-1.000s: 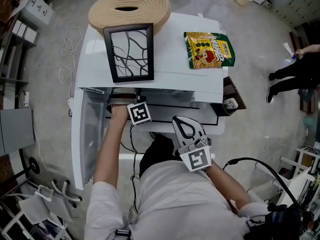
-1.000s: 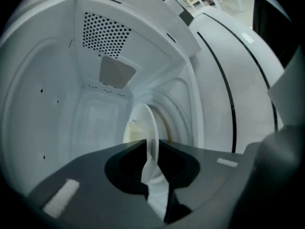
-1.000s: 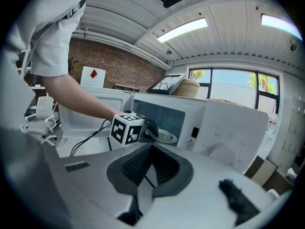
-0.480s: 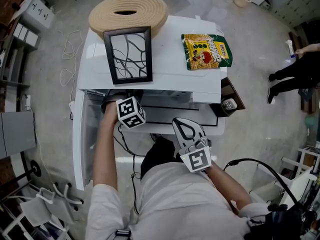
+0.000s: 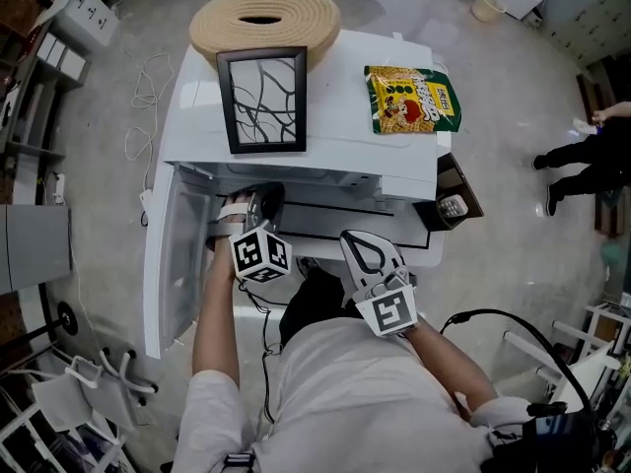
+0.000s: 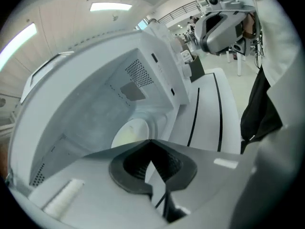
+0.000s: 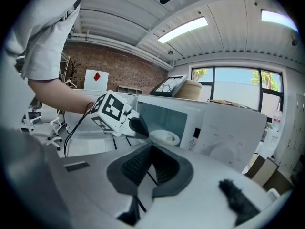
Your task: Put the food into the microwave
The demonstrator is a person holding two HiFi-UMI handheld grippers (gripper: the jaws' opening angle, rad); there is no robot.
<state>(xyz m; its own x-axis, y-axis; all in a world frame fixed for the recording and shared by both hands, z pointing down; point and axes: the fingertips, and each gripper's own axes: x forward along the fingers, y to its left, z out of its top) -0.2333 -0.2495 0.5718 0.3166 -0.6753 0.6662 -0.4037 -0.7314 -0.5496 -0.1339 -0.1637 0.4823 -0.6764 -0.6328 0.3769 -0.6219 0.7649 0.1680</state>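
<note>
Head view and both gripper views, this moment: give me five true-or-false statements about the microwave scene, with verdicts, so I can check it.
1. The microwave has its door open. True.
2. The snack bag is inside the microwave. False: the snack bag lies on top of it.
3. A picture frame lies on the microwave's top. True.
4. The left gripper grips the white dish. False: its jaws have just closed with nothing between them, and the white dish sits inside the cavity.
5. The right gripper reaches into the cavity. False: it is shut, empty and held back near the person's body.
</note>
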